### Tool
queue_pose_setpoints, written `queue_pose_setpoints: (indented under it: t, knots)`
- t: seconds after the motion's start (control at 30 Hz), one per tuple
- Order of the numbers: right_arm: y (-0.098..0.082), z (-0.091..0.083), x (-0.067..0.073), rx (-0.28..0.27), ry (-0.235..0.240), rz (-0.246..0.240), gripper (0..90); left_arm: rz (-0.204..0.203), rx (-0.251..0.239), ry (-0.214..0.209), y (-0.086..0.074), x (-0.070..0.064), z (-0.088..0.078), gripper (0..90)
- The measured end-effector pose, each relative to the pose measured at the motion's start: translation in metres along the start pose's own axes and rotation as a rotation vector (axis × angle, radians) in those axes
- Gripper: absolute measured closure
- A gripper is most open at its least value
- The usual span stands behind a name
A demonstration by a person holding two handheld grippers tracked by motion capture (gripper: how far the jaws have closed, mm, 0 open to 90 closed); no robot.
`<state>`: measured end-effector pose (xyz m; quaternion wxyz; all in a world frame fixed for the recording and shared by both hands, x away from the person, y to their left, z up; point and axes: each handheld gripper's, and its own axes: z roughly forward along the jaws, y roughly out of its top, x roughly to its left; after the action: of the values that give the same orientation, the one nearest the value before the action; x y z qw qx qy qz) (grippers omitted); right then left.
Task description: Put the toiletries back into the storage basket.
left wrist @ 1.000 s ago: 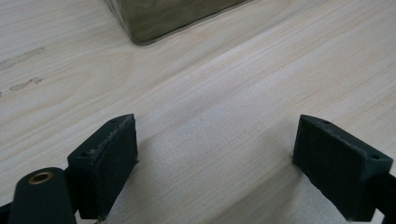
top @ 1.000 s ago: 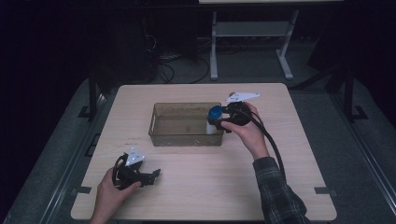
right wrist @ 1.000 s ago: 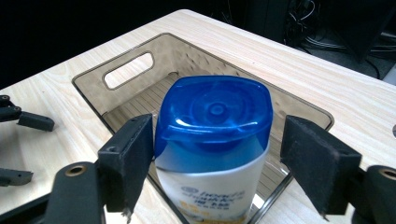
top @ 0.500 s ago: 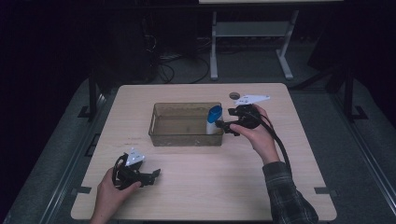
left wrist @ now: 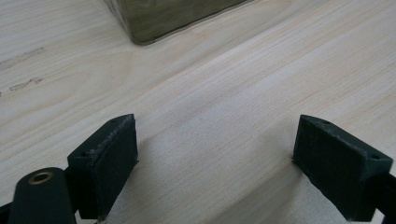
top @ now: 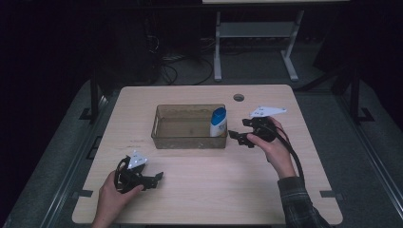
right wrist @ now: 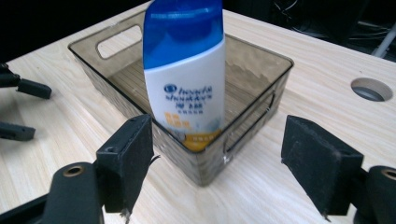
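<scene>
A white shampoo bottle with a blue cap stands upright inside a smoky transparent bin, against the bin's right end wall, near the middle of a pale wooden table. In the right gripper view the bottle rises above the rim of the bin, leaning slightly, with blue lettering on its front and an orange band near its base seen through the plastic wall. The right gripper sits just beside the bin's right end, held in a hand whose plaid sleeve comes in from the bottom edge; its jaws stand wide apart with nothing between them, clear of both bottle and bin, and a white three-cornered plate rides on top of it. The left gripper rests low at the near left part of the table, well apart from the bin, its jaws likewise spread and empty over bare wood. In the left gripper view a corner of the bin shows at the top. A round cable hole lies in the table beyond the right gripper.
</scene>
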<state>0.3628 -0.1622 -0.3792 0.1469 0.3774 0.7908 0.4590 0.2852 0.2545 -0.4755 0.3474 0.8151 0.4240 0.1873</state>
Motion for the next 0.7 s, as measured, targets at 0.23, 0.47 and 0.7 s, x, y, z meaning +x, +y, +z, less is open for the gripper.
queue_pose_setpoints:
  t: [0.23, 0.47, 0.7]
  knots:
    - [-0.017, -0.013, -0.001, -0.004, -0.004, 0.014, 24.8, 0.001, -0.001, 0.000, 0.000, 0.000, 0.000, 12.5]
    - [-0.035, -0.028, -0.001, -0.005, -0.009, 0.009, 24.8, 0.000, -0.003, 0.000, 0.000, 0.000, 0.000, 12.6]
    - [-0.053, -0.042, -0.002, -0.008, -0.031, 0.012, 24.9, -0.001, -0.003, -0.001, 0.000, 0.000, 0.000, 12.6]
